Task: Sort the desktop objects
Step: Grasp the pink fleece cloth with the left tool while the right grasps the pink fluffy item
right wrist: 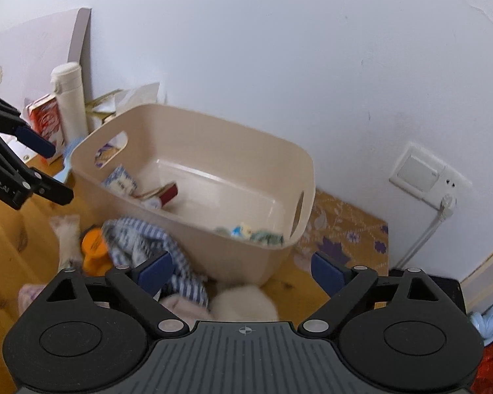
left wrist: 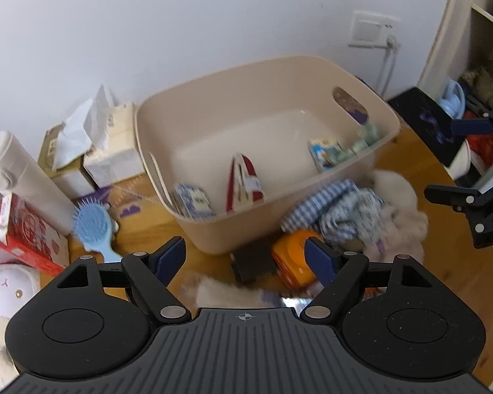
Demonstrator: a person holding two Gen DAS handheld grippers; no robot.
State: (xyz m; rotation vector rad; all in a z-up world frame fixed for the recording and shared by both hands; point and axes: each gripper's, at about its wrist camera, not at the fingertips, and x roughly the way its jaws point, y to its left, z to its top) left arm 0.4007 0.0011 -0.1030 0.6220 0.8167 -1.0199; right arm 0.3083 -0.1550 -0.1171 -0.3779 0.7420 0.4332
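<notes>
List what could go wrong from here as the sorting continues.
1. The striped cloth lies tangled with fluffy items against the beige bin; gripping it may drag those along.
2. The orange object sits partly under the cloth, beside a black block; the open left gripper could nudge either aside.
3. The right gripper, also open, hovers near the bin's front wall; a low approach may push the bin.

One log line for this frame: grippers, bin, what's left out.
left gripper: open, empty | right gripper: open, empty | bin: holds packets | striped cloth, orange toy: on table
</notes>
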